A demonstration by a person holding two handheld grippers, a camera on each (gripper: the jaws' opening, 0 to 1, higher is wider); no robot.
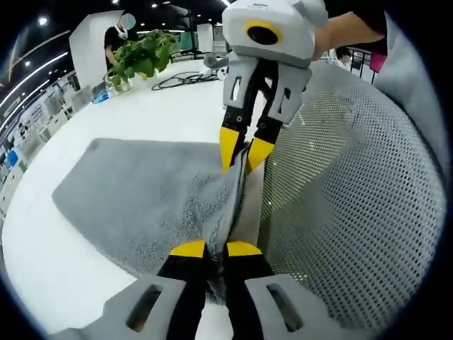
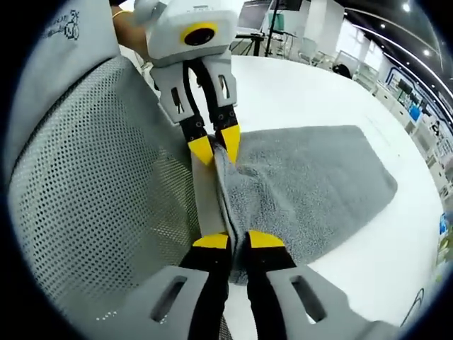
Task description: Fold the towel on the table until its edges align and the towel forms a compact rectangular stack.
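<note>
Left gripper point(image 1: 216, 249): jaws narrow, pinched on the near edge of the towel point(image 1: 141, 191); cloth bunched up between the yellow tips.
Right gripper point(image 2: 237, 241): jaws narrow, clamped on the same edge, further along it; seen from the left gripper view point(image 1: 244, 147) as the far clamp.
Left gripper, from the right gripper view point(image 2: 214, 142): tips shut on the lifted hem.
Towel point(image 2: 311, 184): grey, on the white table point(image 1: 184, 106); held edge raised into a ridge between the two clamps, rest lying flat and spread away from them over the table.
Key relation: free body of the towel lies to one side of the held edge, away from the mesh chair back point(image 1: 354, 191); held edge runs straight from one gripper to the other; both equally near it.
Next move, judged: carry the held edge across to the far edge, both hands together.
Risk, judged: uneven travel would skew the corners.
Count: towel one; grippers two; chair back one; potted plant point(image 1: 141, 57) one; dark cable point(image 1: 185, 78) one.
</note>
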